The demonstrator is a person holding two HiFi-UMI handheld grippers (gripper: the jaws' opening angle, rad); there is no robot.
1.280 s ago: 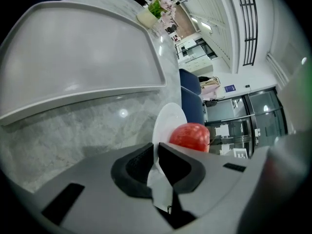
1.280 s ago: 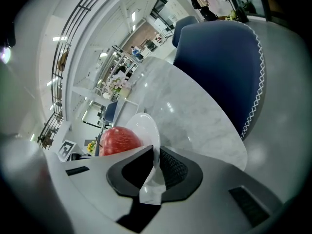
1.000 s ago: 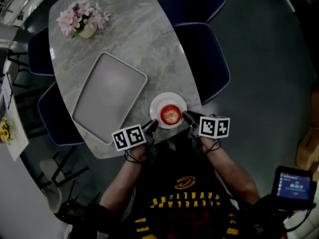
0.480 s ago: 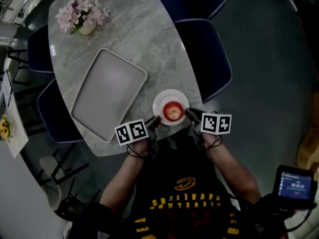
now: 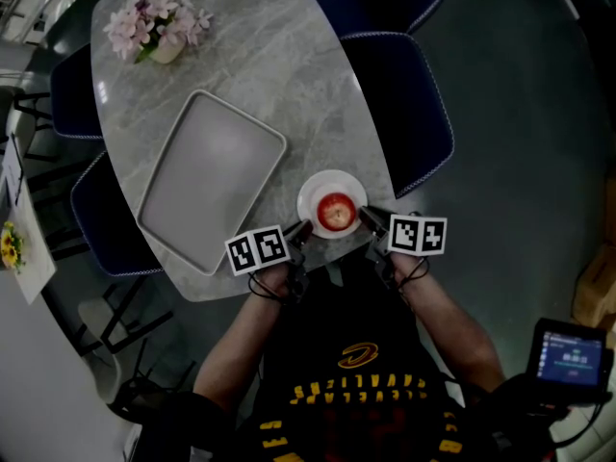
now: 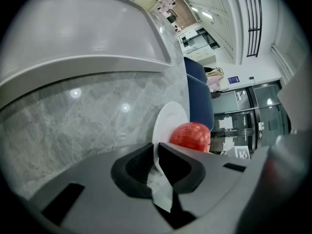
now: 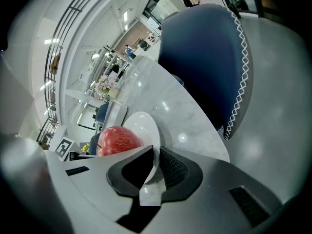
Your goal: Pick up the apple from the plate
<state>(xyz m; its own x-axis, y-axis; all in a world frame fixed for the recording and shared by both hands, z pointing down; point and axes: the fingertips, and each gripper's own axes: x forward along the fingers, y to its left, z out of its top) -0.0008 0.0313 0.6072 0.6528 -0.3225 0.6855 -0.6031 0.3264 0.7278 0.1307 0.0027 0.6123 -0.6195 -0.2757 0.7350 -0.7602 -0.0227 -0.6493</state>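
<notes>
A red apple [image 5: 336, 212] sits on a small white plate [image 5: 332, 183] near the front edge of the grey marble table [image 5: 289, 65]. My left gripper [image 5: 302, 230] is at the plate's near-left rim and my right gripper [image 5: 366, 217] at its near-right rim. In the left gripper view the left gripper [image 6: 157, 152] has its jaws closed on the thin rim of the plate [image 6: 168, 123], with the apple [image 6: 191, 135] just beyond. The right gripper view shows the right gripper [image 7: 156, 152] likewise clamped on the plate [image 7: 144, 126] rim, the apple [image 7: 118, 140] to its left.
A large empty grey tray [image 5: 212, 181] lies left of the plate. A pot of pink flowers [image 5: 159, 22] stands at the table's far end. Dark blue chairs [image 5: 399, 104] flank the table on the right, and the table edge is close to both grippers.
</notes>
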